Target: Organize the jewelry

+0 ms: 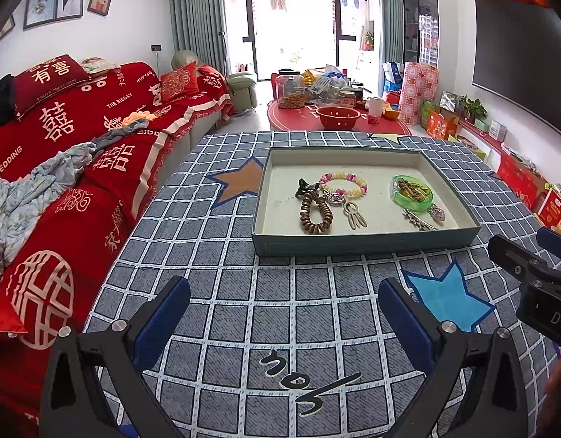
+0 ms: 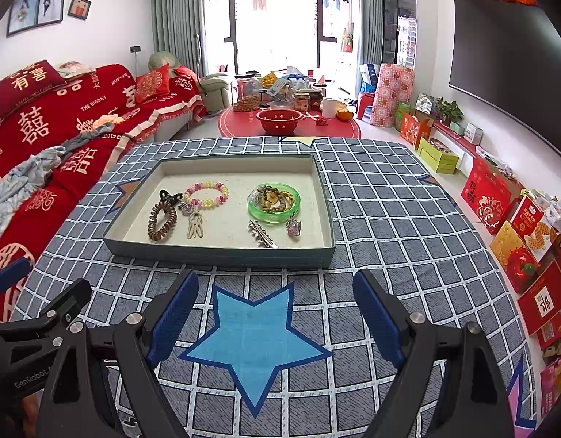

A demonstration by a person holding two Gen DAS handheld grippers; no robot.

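- Left gripper hangs over the checked tablecloth, jaws wide, nothing between them.
- Right gripper likewise spread and empty, above a blue star.
- Tray at twelve o'clock of both: beaded bracelet, coil hair tie, green dish at its three o'clock.

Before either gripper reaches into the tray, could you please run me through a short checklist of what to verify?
1. Left gripper open with nothing between the fingers: ok.
2. Right gripper open with nothing between the fingers: ok.
3. Tray lies flat on the checked cloth, with bare cloth between it and both grippers: ok.
4. Coil hair tie lies apart from the other pieces: not ok, it touches the black claw clip.
5. Green dish free to take pieces: not ok, brown beads already fill it.
6. Metal hair clip lies clear of the dish: ok.
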